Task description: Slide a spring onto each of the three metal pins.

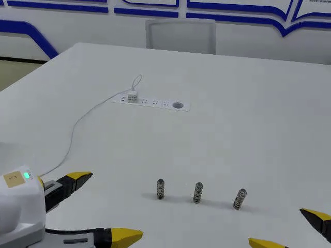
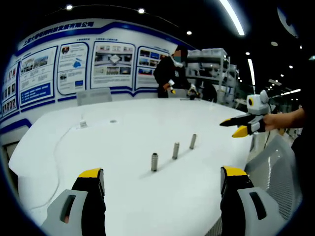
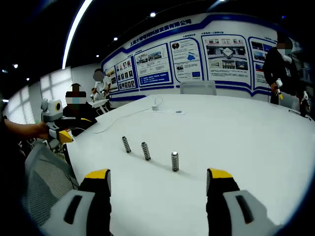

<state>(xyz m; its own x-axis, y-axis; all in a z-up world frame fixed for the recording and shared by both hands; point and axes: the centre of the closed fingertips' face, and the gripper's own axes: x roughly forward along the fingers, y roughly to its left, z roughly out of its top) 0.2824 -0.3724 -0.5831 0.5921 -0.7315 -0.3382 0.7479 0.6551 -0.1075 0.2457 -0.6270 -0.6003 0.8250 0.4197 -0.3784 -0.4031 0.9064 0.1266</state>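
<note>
Yellow tips mark both claws at the near edge of the head view. The left claw [image 1: 115, 205] is at 7 o'clock and the right claw [image 1: 276, 226] at 5 o'clock. Each has its jaws spread wide apart and holds nothing.

Just beyond and between them, at 6 o'clock, three pins [image 1: 198, 192] stand in a row on the white surface [image 1: 248, 103]. They are apart from one another and from both claws. Each pin carries a spring [image 3: 145, 151], with coils running from the base nearly to the top.

Farther off, toward 11 o'clock from the pins, a white power strip [image 1: 155, 103] lies flat with a charger [image 1: 133, 96] plugged in at its left end. A thin cable [image 1: 72, 134] trails from the charger back toward 8 o'clock.

At 12 o'clock, past the far edge, a grey chair [image 1: 181, 35] stands before a white wall [image 1: 77, 23] with blue bands.
</note>
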